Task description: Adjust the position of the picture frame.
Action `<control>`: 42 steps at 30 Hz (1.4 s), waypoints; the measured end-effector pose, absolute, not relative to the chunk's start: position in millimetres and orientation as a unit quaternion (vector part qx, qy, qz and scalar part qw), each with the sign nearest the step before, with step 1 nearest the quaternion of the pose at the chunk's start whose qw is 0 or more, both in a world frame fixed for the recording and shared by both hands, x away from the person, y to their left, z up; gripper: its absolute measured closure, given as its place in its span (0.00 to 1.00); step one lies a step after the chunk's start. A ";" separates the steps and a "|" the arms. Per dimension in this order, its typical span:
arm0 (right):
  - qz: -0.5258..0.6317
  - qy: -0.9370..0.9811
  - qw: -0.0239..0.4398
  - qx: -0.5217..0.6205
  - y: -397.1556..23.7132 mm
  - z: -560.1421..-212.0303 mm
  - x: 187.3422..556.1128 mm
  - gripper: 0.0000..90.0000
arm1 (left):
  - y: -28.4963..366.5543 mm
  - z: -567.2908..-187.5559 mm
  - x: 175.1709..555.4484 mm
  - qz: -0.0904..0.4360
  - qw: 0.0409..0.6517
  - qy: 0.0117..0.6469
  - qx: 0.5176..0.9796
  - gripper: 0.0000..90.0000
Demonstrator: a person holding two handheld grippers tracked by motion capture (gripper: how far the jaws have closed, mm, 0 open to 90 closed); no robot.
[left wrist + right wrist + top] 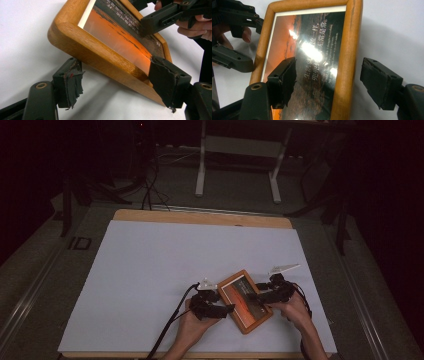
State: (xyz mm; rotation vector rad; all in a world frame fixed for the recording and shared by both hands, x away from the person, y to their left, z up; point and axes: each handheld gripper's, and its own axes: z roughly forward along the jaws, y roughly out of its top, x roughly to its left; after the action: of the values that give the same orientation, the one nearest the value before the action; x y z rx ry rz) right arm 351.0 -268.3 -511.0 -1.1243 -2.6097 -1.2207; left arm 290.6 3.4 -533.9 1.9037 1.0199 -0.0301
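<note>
White paper covers a wooden table in a dim room, and nearly everything sits at the lower centre of the high view. At the bottom edge two forearms come in; the left hand and right hand each hold a black gripper.

Between them, a little right of centre, lies a wooden picture frame — set at a slant, with an orange and dark print bearing white lettering.

The left gripper meets the frame's left side. In the left gripper view its jaws stand apart around the frame's wooden edge, one pad below the frame and the other at its top face on the right; that edge looks raised off the paper, with shadow beneath. Whether the pads press the wood I cannot tell.

The right gripper reaches in from the right. In the right gripper view its jaws are wide apart, straddling the frame's right rail — one pad over the glass, the other out over the paper, clear of the wood.

Farther back, in the upper part of the high view, a white-legged stand and some cables sit on the grey floor.
</note>
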 end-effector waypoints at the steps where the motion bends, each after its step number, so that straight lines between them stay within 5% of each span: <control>1: -0.394 -0.844 0.028 -0.363 -268.1 -511.9 351.5 0.32 | 2.1 -534.1 290.6 -0.014 0.470 0.418 0.777 0.31; 8: -0.383 -0.848 0.050 -0.363 -267.5 -516.9 352.0 0.34 | -5.5 -534.4 291.9 -0.019 0.460 0.429 0.778 0.32; 15: -0.384 -0.844 0.054 -0.370 -270.4 -515.9 350.0 0.39 | -1.0 -532.5 297.3 -0.033 0.459 0.454 0.763 0.42; 29: -0.448 -0.803 0.081 -0.386 -288.8 -507.2 347.3 0.63 | 17.3 -507.6 308.8 -0.042 0.486 0.439 0.755 0.62; 42: -0.486 -0.798 0.043 -0.355 -275.5 -493.5 342.0 0.72 | 42.2 -485.3 312.3 -0.032 0.517 0.420 0.745 0.74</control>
State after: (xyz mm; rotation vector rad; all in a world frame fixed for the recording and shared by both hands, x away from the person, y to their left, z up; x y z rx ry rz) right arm 342.0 -275.5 -493.5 -1.0848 -2.4398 -1.4856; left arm 312.3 42.2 -485.3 1.7889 1.0079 -0.0768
